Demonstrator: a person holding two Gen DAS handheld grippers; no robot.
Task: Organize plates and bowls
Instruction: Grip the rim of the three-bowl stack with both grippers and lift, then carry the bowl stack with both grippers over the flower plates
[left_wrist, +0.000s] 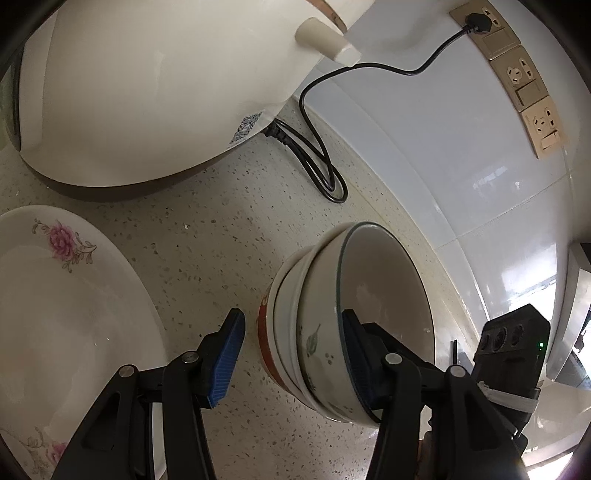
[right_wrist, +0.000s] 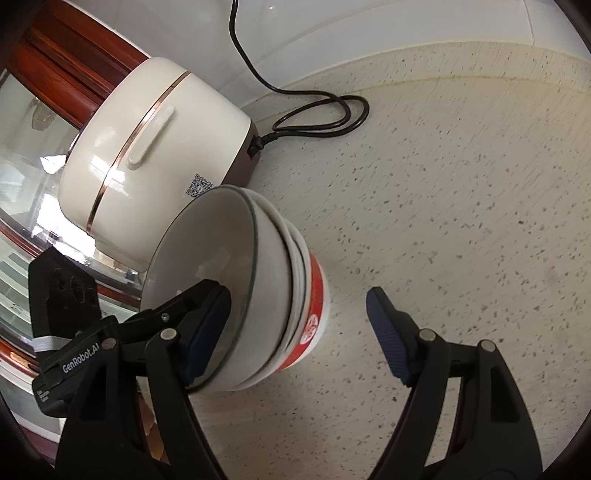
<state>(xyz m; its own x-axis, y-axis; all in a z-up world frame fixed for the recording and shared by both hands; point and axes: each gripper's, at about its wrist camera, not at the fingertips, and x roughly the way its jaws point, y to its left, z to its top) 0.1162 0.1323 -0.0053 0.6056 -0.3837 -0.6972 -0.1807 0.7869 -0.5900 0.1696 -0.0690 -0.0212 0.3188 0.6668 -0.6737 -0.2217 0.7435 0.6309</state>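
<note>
Stretching under everything is a speckled stone counter (right_wrist: 461, 206), meeting a white tiled wall (left_wrist: 461, 177) with sockets (left_wrist: 524, 75). A rice cooker (right_wrist: 162, 158) is standing by the wall, its black cord (right_wrist: 325, 114) looping on the counter. The bowl stack (left_wrist: 332, 317) is sitting just beside a floral plate (left_wrist: 66, 295). Both the left gripper (left_wrist: 291, 347) and right gripper (right_wrist: 299, 325) are straddling the stack's rim, jaws spread, one finger inside the top bowl, gripping nothing. Bare counter is lying right of the stack.
</note>
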